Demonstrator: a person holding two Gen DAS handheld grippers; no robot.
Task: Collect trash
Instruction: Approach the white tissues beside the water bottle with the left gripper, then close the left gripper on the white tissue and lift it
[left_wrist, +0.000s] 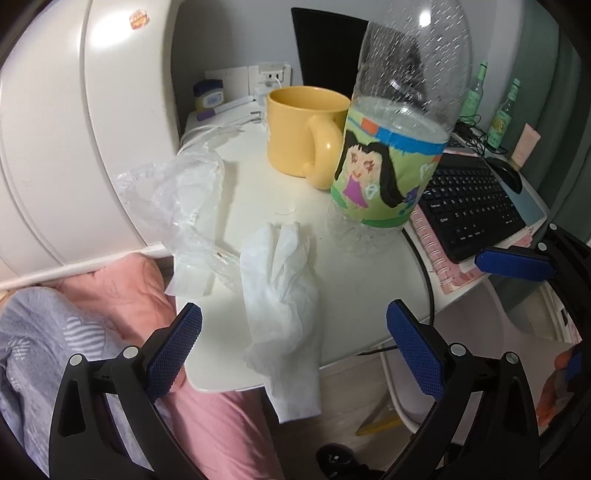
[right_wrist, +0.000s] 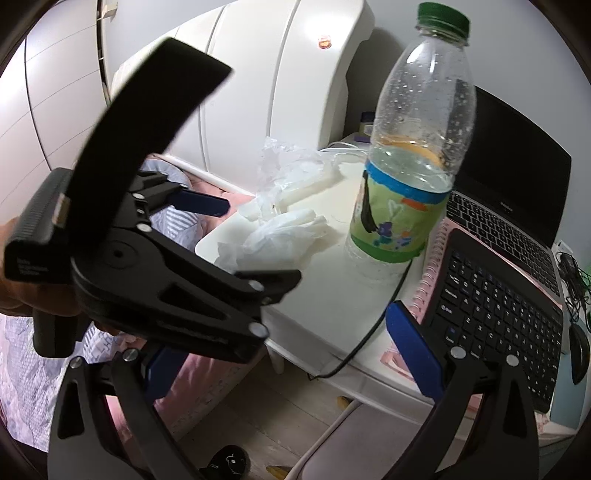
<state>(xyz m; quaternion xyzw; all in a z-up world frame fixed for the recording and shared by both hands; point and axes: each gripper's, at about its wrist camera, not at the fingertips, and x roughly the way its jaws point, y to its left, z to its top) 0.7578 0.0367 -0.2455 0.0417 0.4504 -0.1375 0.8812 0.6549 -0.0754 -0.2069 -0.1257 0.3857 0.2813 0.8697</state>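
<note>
A crumpled white tissue (left_wrist: 280, 295) lies at the near edge of the small white table (left_wrist: 354, 280) and hangs over it. My left gripper (left_wrist: 295, 350) is open, its blue pads on either side of the tissue's lower end, not touching it. A clear plastic wrapper (left_wrist: 177, 195) lies left of the tissue. A plastic bottle (left_wrist: 391, 147) with a drawn label and some water stands upright to the right. My right gripper (right_wrist: 288, 362) is open and empty, below the table edge, near the bottle (right_wrist: 410, 147). The left gripper (right_wrist: 258, 240) partly hides the tissue (right_wrist: 280, 236).
A yellow mug (left_wrist: 306, 129) stands behind the bottle. A black keyboard (left_wrist: 469, 206) on a pink notebook, a mouse (left_wrist: 506, 173) and a laptop (right_wrist: 517, 177) fill the right. Pink and grey bedding (left_wrist: 92, 317) lies left. A cable (right_wrist: 369, 325) hangs off the table.
</note>
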